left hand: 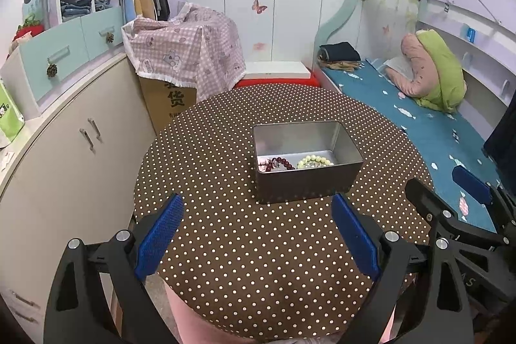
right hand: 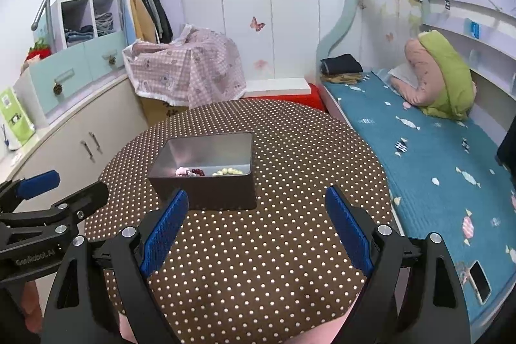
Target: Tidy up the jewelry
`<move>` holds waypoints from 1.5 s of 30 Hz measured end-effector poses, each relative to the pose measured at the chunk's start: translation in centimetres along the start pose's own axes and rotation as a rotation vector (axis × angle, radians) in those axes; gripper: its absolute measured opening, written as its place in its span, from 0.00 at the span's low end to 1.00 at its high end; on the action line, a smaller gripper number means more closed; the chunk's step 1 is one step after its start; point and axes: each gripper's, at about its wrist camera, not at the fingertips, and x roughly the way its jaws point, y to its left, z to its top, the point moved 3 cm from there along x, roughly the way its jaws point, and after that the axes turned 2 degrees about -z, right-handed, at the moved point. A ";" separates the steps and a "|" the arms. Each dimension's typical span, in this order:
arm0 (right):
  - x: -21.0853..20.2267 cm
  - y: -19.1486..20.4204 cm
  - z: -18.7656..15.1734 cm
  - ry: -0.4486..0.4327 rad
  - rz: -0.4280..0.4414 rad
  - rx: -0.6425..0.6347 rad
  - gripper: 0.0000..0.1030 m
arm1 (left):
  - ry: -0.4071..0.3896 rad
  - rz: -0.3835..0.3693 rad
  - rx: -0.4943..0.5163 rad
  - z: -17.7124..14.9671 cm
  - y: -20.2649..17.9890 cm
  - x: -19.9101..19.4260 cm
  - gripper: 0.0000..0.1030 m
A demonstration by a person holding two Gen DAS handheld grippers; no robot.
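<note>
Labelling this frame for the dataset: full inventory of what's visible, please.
tin box: 1, dark outside, silver inside, open, middle of the table
bead bracelets: dark red and pale yellow-green, plus a small pink piece, on the tin's floor
round table: 1, brown cloth with white dots
bed: 1, blue sheet, to the right
folded quilt: pink and green, on the bed
phone: 1, near edge of the bed
checked cloth: pink, over a carton behind the table
cabinet: beige, to the left
left gripper: blue pads, open, empty
right gripper: blue pads, open, empty
</note>
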 end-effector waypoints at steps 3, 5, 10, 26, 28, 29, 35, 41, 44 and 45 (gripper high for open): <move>0.3 0.1 -0.2 0.008 -0.008 0.001 0.82 | 0.023 -0.009 -0.006 -0.1 0.1 0.5 0.87; 0.5 0.0 -0.3 0.015 -0.004 0.003 0.82 | 0.034 -0.015 -0.010 -0.1 0.1 0.8 0.87; 0.9 0.1 -0.2 0.021 -0.002 0.005 0.82 | 0.037 -0.012 -0.004 -0.1 0.0 0.9 0.87; 1.2 0.2 -0.1 0.025 -0.005 0.008 0.82 | 0.051 -0.030 -0.010 0.2 -0.4 1.2 0.87; 1.3 0.3 -0.1 0.025 -0.003 0.009 0.82 | 0.053 -0.031 -0.012 0.2 -0.4 1.3 0.87; 1.3 0.3 -0.1 0.026 -0.002 0.010 0.82 | 0.052 -0.029 -0.012 0.3 -0.4 1.4 0.87; 1.7 0.3 0.1 0.032 -0.010 0.012 0.82 | 0.055 -0.025 -0.005 0.3 -0.5 1.7 0.87; 2.0 0.3 0.2 0.037 -0.012 0.020 0.82 | 0.053 -0.023 0.001 0.4 -0.7 1.8 0.87; 2.2 0.1 0.2 0.041 -0.009 0.027 0.82 | 0.055 -0.022 -0.001 0.3 -0.9 1.8 0.87; 2.2 0.0 0.2 0.041 -0.008 0.029 0.82 | 0.054 -0.020 0.000 0.3 -1.0 1.8 0.87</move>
